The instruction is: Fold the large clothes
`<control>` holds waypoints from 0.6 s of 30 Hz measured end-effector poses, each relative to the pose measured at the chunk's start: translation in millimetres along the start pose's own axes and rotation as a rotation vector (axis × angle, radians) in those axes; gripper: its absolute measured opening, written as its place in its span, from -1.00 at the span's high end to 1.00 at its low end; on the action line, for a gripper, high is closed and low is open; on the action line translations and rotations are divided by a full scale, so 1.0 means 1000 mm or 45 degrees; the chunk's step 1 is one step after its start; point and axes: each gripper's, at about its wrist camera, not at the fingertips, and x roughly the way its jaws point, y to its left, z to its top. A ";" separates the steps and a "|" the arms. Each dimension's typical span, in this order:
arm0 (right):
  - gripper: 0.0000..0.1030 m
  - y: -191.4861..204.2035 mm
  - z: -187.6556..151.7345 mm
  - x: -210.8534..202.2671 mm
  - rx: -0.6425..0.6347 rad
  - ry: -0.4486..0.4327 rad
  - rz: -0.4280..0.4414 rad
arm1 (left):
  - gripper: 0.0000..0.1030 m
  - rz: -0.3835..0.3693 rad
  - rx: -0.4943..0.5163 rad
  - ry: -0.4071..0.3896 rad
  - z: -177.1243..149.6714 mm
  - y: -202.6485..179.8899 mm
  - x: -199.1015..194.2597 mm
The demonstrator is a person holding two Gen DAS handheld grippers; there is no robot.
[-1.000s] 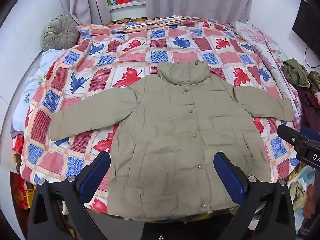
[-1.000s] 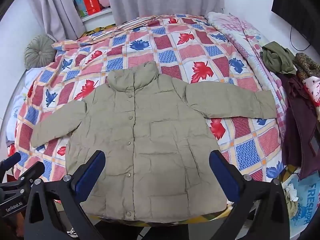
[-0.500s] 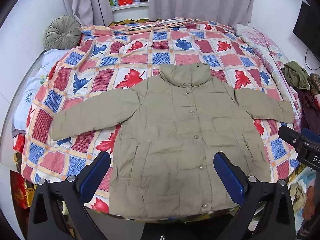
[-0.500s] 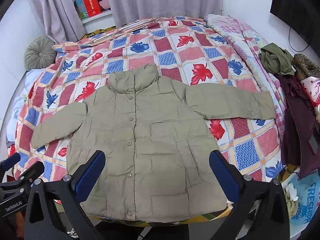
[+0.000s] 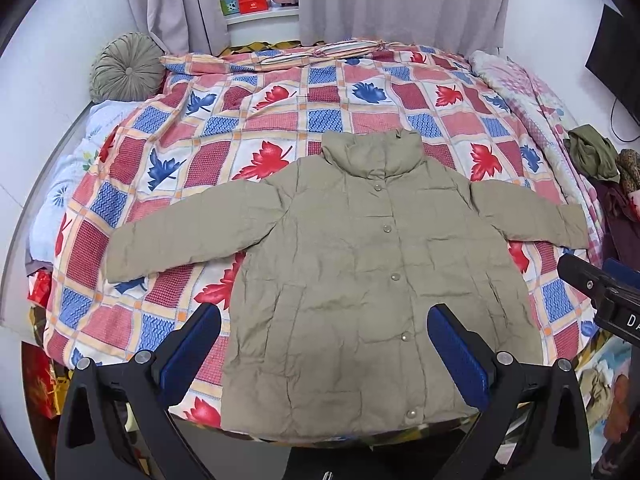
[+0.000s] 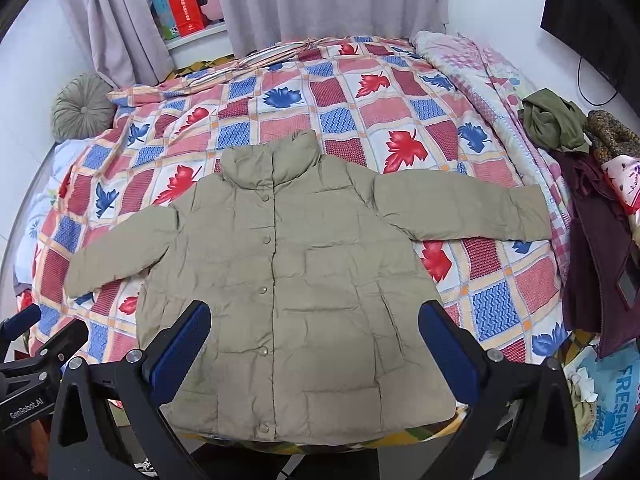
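An olive-beige puffer jacket (image 5: pixel 360 272) lies flat and buttoned on the bed, collar away from me and both sleeves spread out. It also shows in the right wrist view (image 6: pixel 296 288). My left gripper (image 5: pixel 324 344) is open and empty, held above the jacket's hem. My right gripper (image 6: pixel 314 344) is open and empty too, above the hem a little to the right. The right gripper's side shows at the edge of the left wrist view (image 5: pixel 600 292).
The bed carries a checked quilt with red and blue leaves (image 5: pixel 280 120). A round green cushion (image 5: pixel 126 68) sits at the far left. A pile of dark clothes (image 6: pixel 580 168) lies along the bed's right side. Curtains (image 5: pixel 400 0) hang behind.
Both views have tilted up slightly, so the jacket sits a little lower in frame. The jacket has not moved and both grippers stay open.
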 end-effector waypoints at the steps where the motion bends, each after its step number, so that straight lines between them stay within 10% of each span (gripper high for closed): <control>1: -1.00 0.000 0.000 0.000 0.000 -0.002 0.000 | -1.00 0.000 0.002 0.000 0.001 0.001 0.000; 18: -1.00 0.000 0.000 -0.001 0.000 -0.005 0.004 | -1.00 0.002 -0.002 0.000 -0.001 -0.001 0.000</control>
